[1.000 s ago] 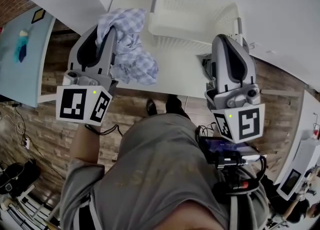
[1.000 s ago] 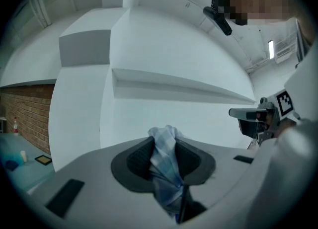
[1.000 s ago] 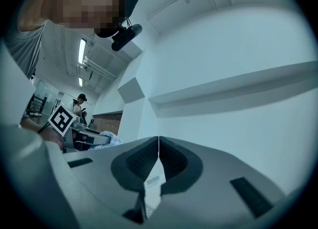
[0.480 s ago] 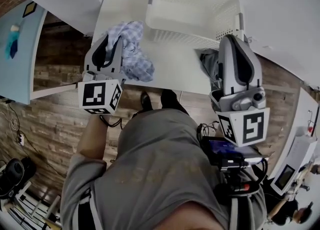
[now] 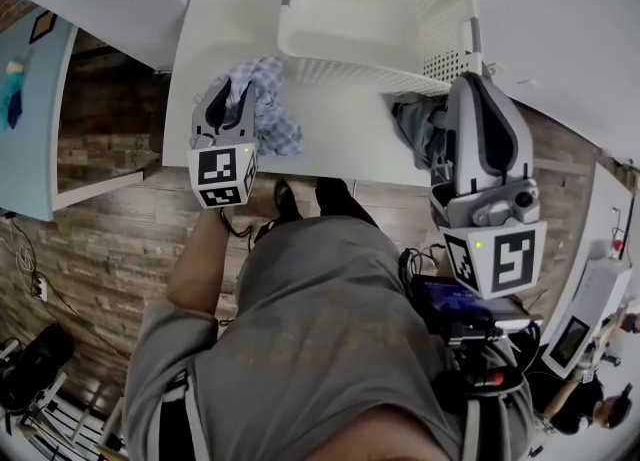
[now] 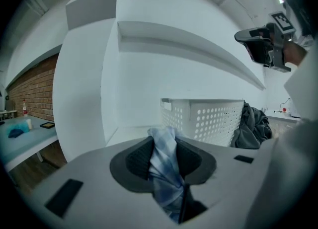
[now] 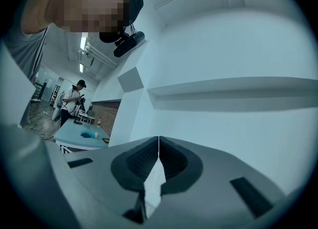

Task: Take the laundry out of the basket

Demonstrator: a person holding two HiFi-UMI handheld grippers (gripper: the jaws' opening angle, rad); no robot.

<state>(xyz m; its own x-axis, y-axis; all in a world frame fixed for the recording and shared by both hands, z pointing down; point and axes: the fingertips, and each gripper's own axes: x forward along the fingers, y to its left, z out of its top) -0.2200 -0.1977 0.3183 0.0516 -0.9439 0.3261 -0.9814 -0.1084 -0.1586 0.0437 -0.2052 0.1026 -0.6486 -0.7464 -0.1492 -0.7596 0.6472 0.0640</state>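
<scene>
left arm: forearm (image 5: 192, 267) reaches forward from the body, with the left tongs (image 5: 236, 97) low over the front left part of the surface (image 5: 340, 139), pointing away from the person and a little downward.
left tongs, grip: clenched on the cloth (image 6: 164, 171); a strip of it is pinched between the pads (image 6: 136, 161).
right arm: right tongs (image 5: 468, 81) held over the front right edge of the surface, aimed about level at the wall (image 7: 238, 49).
right tongs, grip: pads (image 7: 171, 159) pressed together, nothing between them.
cloth: blue-and-white check, bunched on the surface just left of the basket's (image 5: 350, 67) front left corner. the pinched strip runs upright through the jaw slot and its free end pokes out past the tips.
dark garment (image 5: 412, 121): heaped on the surface against the basket's front right corner, just beside the right tongs.
basket: white, perforated, upright at the back of the surface.
surface: white, long side set against the wall.
room: white shelf (image 6: 189, 44) on the wall, brick wall (image 6: 32, 86) to the left, blue table (image 5: 25, 119), wood-look floor (image 5: 90, 259).
</scene>
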